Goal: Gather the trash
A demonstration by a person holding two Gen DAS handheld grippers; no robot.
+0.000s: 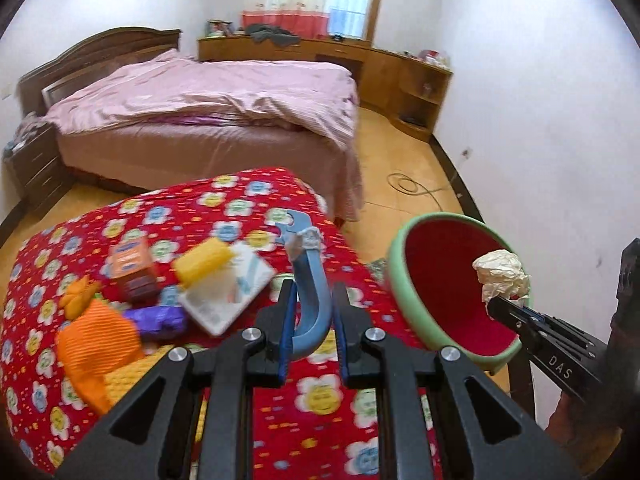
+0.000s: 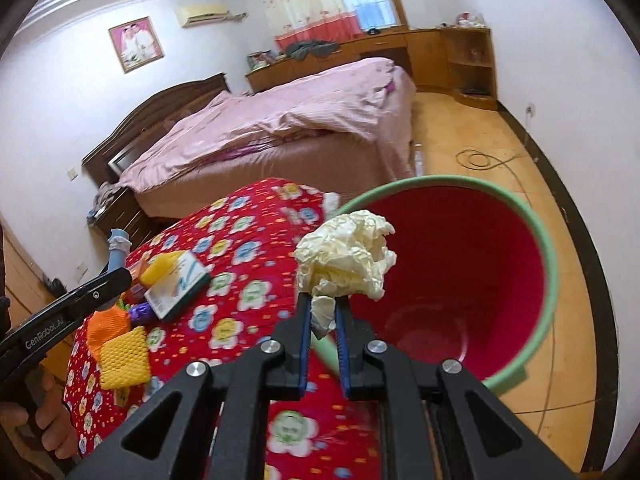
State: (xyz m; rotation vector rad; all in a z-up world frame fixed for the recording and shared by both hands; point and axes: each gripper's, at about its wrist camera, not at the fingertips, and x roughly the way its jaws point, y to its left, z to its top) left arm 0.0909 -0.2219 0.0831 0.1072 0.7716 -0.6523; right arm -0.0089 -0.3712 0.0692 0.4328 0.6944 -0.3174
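My right gripper (image 2: 324, 304) is shut on a crumpled cream paper ball (image 2: 348, 256) and holds it over the near rim of a red bin with a green rim (image 2: 552, 264). In the left wrist view the same paper ball (image 1: 502, 276) hangs over the bin (image 1: 404, 280) at the right gripper's tip (image 1: 496, 306). My left gripper (image 1: 312, 300) is shut on a curved light-blue plastic piece (image 1: 308, 280) with a scrap of white paper at its top, above the red flowered cloth (image 1: 328, 400).
On the cloth lie an orange net (image 1: 92, 340), a yellow sponge (image 1: 204, 264), an orange box (image 1: 132, 268), a purple wrapper (image 1: 160, 320) and a white booklet (image 1: 228, 288). A yellow net (image 2: 124, 356) lies near the cloth's edge. A pink bed (image 1: 208, 108) stands behind; a cable (image 1: 412, 184) lies on the floor.
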